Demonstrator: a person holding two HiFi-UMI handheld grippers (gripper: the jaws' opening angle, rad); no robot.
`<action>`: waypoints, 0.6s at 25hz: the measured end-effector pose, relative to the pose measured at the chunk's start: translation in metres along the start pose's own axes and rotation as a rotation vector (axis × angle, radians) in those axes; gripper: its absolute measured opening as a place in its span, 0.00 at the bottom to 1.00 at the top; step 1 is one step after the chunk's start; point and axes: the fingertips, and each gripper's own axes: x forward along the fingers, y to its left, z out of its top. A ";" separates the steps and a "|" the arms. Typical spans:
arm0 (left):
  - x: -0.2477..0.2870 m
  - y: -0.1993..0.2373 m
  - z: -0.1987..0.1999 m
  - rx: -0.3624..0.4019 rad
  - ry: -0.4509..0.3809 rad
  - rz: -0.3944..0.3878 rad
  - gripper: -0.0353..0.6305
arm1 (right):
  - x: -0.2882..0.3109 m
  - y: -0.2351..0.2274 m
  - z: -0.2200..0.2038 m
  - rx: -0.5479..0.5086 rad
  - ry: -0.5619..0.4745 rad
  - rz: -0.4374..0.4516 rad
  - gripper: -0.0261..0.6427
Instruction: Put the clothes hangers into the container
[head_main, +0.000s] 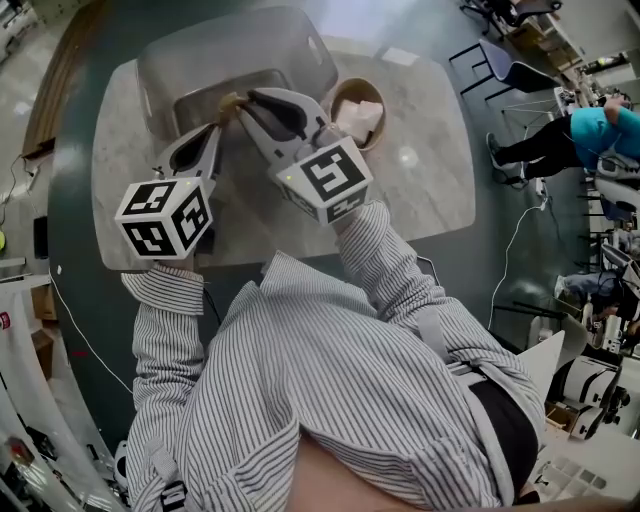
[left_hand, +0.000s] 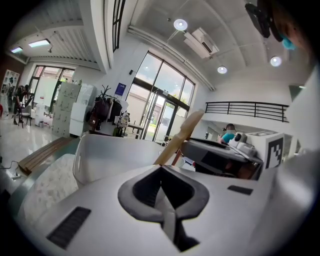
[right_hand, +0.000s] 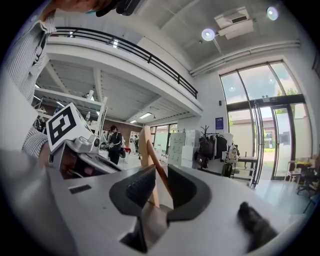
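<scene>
Left gripper (left_hand: 160, 165) is pinched shut on the end of a wooden hanger (left_hand: 182, 135). Right gripper (right_hand: 160, 170) is clamped on the same hanger between its pads. Hanger sits over the container (head_main: 300, 50) on the table (head_main: 420, 170).

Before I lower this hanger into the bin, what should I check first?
1. Left hand-held gripper shut on the wooden hanger: ok.
2. Right hand-held gripper closed on the same hanger: ok.
3. Hanger held above the gray container: ok.
4. Room inside the container: cannot tell.
5. Wooden bowl clear of the hanger: ok.
</scene>
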 end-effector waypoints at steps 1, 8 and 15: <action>-0.001 0.000 0.000 0.001 0.002 -0.001 0.07 | 0.001 0.001 0.000 -0.006 0.003 -0.003 0.16; -0.006 0.002 0.001 0.006 0.003 -0.015 0.07 | 0.009 0.009 -0.003 -0.032 0.049 0.020 0.16; -0.008 -0.003 0.002 0.031 0.011 -0.021 0.07 | 0.011 0.018 -0.016 -0.039 0.110 0.061 0.16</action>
